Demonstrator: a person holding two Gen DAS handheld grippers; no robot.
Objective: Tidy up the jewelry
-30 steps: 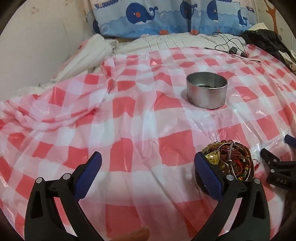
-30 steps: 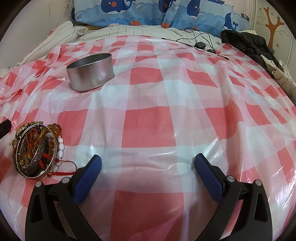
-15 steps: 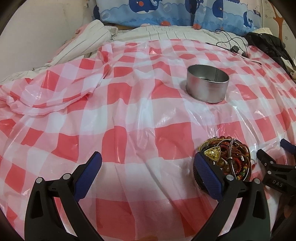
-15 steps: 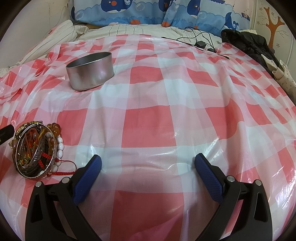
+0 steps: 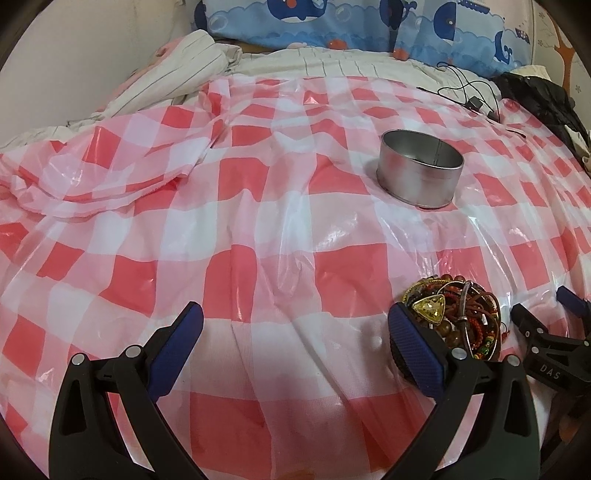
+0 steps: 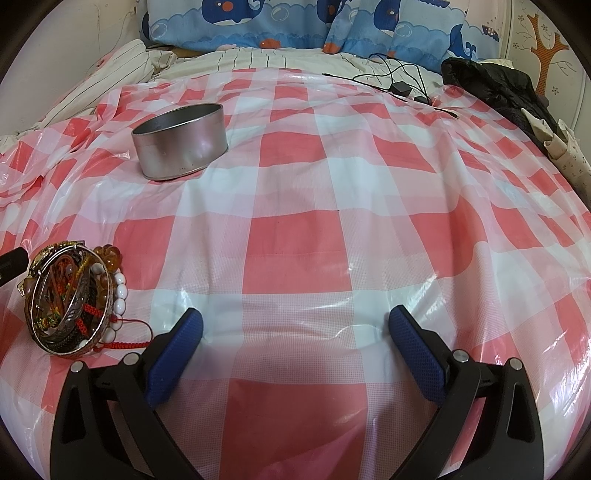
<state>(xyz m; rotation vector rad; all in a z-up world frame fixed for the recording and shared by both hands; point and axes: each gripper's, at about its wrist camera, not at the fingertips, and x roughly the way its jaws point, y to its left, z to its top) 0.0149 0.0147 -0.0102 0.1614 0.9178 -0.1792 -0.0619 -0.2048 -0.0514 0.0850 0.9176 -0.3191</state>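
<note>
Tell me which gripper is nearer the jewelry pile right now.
Left. The left gripper has its right finger right beside the jewelry pile; the right gripper sits open farther off to the pile's right.

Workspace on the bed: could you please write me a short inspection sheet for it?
Surface: red-and-white checked plastic sheet, wrinkled, spread over a bed.
Job's things: open metal tin, upright; jewelry pile of bangles, beads and red cord, apart from the tin.
Clutter: black garment at the far right.
Grippers: left tongs and right tongs both open, holding nothing.
Cables: black cable on the far edge.
Surroundings: whale-print pillows, striped bedding.
</note>
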